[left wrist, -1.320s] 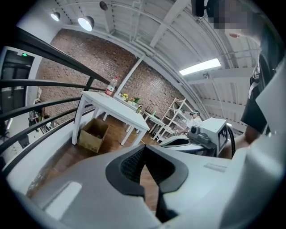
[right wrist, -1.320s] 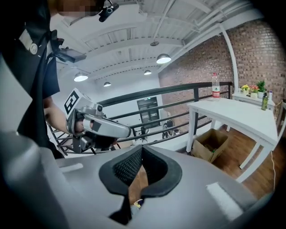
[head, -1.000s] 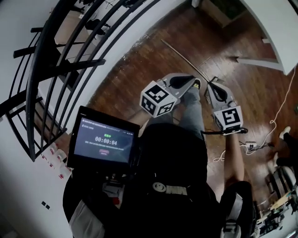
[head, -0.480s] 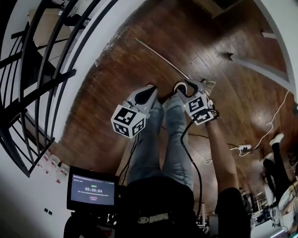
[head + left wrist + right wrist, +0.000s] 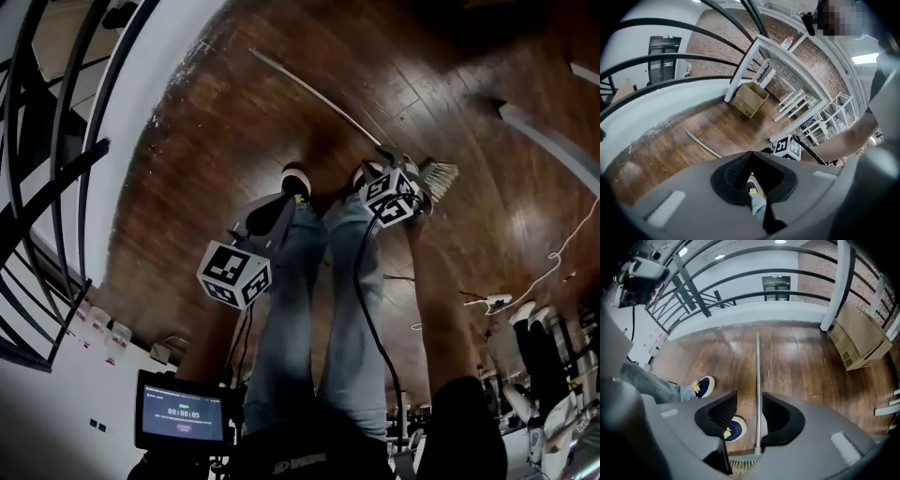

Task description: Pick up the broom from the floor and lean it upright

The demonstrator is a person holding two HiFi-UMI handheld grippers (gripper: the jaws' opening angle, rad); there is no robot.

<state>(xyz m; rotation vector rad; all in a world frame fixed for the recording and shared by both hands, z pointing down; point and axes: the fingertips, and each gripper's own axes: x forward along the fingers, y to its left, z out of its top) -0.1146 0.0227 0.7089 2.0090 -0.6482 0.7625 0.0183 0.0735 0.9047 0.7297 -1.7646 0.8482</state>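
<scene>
The broom lies flat on the wooden floor, its thin pale handle (image 5: 314, 94) running from the upper left down to the bristle head (image 5: 436, 173). My right gripper (image 5: 387, 161) is down at the handle's lower end, just above the head. In the right gripper view the handle (image 5: 758, 380) runs between the jaws, close to the right pad, with a gap on the left. The jaws are closing. Bristles (image 5: 740, 465) show below my right gripper (image 5: 749, 397). My left gripper (image 5: 284, 195) hangs over the person's legs, shut and empty (image 5: 752, 153). The handle (image 5: 701, 143) lies far off it.
The person's shoes (image 5: 703, 386) (image 5: 733, 427) stand just left of the broom. A black curved railing (image 5: 56, 187) on a white curb borders the floor at the left. A cardboard box (image 5: 860, 338) sits by a white post. A power strip with cable (image 5: 492, 300) lies at the right.
The person has bent forward and both grippers have dropped toward the floor. The right gripper has come down over the broom handle beside the head; the left stays back over the legs.
</scene>
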